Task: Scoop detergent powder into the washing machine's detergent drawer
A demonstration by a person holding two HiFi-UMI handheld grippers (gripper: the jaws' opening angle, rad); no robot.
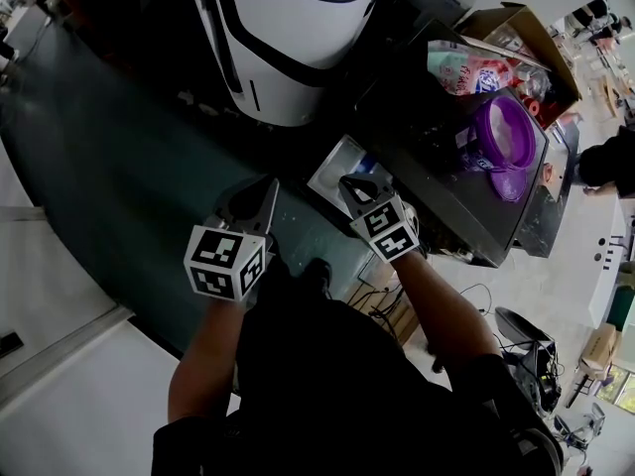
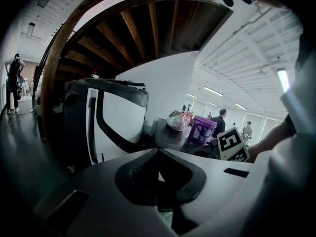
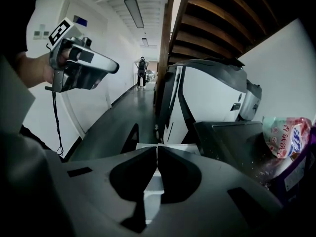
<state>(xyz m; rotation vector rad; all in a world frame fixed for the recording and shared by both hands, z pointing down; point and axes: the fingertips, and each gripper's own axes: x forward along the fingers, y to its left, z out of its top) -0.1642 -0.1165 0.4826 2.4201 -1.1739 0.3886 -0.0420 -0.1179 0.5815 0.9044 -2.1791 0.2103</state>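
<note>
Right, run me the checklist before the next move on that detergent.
1. Left tongs free: ok, shut with nothing between them.
2. Right tongs free: ok, shut and holding nothing.
3. White drawer pulled out: ok, it sits open just beyond the right tongs.
4. Purple tub in sight: ok, it stands to the right of the drawer.
5. Tub opened: cannot tell from these views.
6. Scoop located: not ok, none shows in any view.
</note>
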